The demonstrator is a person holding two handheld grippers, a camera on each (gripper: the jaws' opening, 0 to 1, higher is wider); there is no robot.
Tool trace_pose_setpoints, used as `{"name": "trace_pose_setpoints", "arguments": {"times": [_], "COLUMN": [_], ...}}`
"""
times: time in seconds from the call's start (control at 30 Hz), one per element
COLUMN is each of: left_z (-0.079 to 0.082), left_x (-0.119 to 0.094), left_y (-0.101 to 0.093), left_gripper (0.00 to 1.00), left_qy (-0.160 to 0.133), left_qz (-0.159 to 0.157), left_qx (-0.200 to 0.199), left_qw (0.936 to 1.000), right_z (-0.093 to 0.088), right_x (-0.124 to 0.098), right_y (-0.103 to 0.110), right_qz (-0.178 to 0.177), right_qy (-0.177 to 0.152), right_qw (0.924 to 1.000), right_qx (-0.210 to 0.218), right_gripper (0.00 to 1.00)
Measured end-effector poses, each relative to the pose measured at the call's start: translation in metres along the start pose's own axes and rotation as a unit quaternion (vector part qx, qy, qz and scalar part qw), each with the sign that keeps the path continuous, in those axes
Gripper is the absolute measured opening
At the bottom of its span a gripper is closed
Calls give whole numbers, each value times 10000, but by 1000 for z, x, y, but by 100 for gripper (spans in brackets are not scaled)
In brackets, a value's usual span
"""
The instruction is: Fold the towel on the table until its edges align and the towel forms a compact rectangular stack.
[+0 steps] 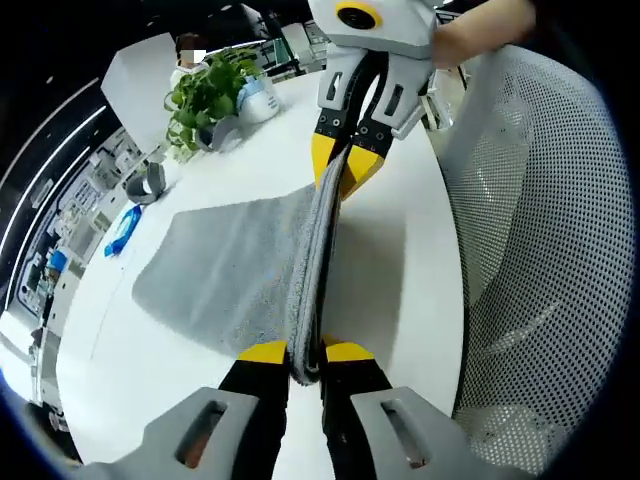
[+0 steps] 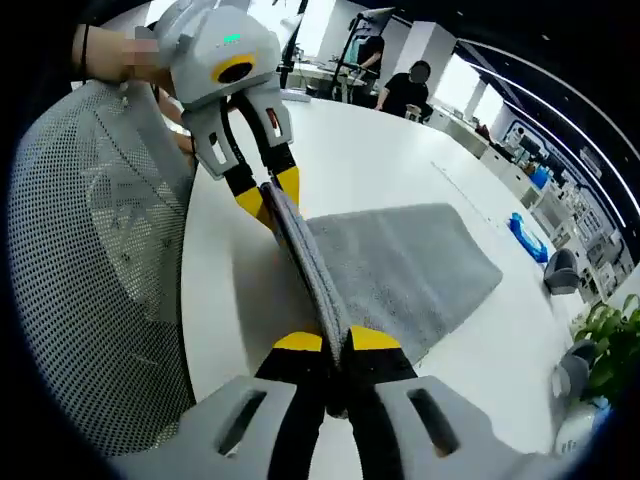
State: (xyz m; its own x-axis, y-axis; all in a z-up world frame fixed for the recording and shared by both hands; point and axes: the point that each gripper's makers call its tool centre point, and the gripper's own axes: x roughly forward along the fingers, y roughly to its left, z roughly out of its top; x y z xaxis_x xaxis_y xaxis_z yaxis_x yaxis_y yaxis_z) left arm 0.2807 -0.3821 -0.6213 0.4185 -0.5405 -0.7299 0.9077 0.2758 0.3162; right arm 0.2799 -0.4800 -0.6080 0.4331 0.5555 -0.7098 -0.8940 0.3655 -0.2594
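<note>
The soft, limp grey towel (image 1: 225,275) lies partly on the white surface (image 1: 400,250), one edge lifted taut between the left gripper (image 1: 305,352) and right gripper (image 2: 336,342), fingers clamped on its corners; grip corners, since the cloth sags
</note>
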Motion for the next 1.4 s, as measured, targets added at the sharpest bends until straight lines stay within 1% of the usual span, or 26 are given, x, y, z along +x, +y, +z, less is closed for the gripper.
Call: {"name": "trace_pose_setpoints", "arguments": {"times": [0.1,0.13,0.17,0.2,0.23,0.3,0.4,0.43,0.5,0.63,0.7,0.73,0.8,0.83,0.9,0.93,1.0,1.1,1.13,1.17,1.2,1.23,1.27,1.3,1.37,1.4], "left_z": [0,0,0,2,2,1,-1,-2,-2,-4,-6,-7,-9,-9,-8,-9,-7,-3,3,8,13,17,20,22,24,23], "left_x": [-2,-3,-4,-4,-4,-3,-2,-2,-2,-3,-3,-4,-5,-5,-6,-6,-7,-9,-11,-14,-17,-21,-24,-28,-28,-28], "left_y": [2,5,8,7,8,7,4,4,6,6,11,12,16,16,16,16,17,22,30,35,40,46,50,55,56,56], "left_gripper": [9,8,7,7,7,7,7,7,7,7,7,7,7,7,7,7,7,8,8,8,8,8,8,8,7,7], "left_qy": [7,26,3,-77,-99,-38,-24,-29,-40,-38,-12,-10,17,1,-26,-33,-141,-289,-431,-590,-789,-993,-1173,-1380,-1505,-1480], "left_qz": [52,131,171,134,122,115,48,26,53,72,184,203,254,257,248,249,212,283,446,501,561,603,592,580,508,510], "left_qx": [0,2,-172,-395,-441,-440,-529,-597,-680,-780,-857,-924,-1006,-1068,-1082,-1092,-1230,-1387,-1561,-1703,-1910,-2156,-2414,-2620,-2841,-2783], "left_qw": [10000,9999,9997,9991,9989,9990,9986,9982,9977,9969,9962,9955,9946,9939,9938,9937,9921,9895,9858,9824,9768,9695,9615,9534,9455,9477], "right_z": [0,-2,-3,-8,-10,-12,-16,-20,-24,-20,-20,-18,-19,-18,-12,-11,-14,-14,-11,-8,-4,-3,2,4,9,10], "right_x": [1,3,4,5,5,5,3,2,2,0,-2,-2,-4,-5,-8,-9,-9,-10,-12,-15,-19,-21,-26,-29,-32,-33], "right_y": [3,8,9,9,9,8,5,3,4,4,1,-1,-5,-6,-6,-7,-8,-10,-14,-16,-21,-23,-30,-33,-39,-40], "right_qz": [62,222,243,239,244,219,124,72,21,34,20,6,-38,-40,65,58,99,169,171,181,181,174,165,196,261,285], "right_qy": [-27,-59,-75,-15,13,60,193,337,500,392,349,259,232,172,-27,-99,-98,-232,-375,-500,-755,-848,-1132,-1298,-1633,-1675], "right_qw": [9999,9997,9996,9997,9996,9996,9989,9976,9951,9965,9975,9986,9991,9996,9998,9997,9995,9978,9955,9931,9880,9850,9744,9674,9509,9486], "right_qx": [94,108,83,-101,-133,-179,-413,-603,-847,-737,-617,-461,-342,-211,180,195,279,599,852,1046,1338,1491,1935,2167,2618,2669], "right_gripper": [4,5,5,6,6,7,8,8,8,8,7,7,7,7,6,6,5,5,5,5,5,5,5,5,5,5]}}
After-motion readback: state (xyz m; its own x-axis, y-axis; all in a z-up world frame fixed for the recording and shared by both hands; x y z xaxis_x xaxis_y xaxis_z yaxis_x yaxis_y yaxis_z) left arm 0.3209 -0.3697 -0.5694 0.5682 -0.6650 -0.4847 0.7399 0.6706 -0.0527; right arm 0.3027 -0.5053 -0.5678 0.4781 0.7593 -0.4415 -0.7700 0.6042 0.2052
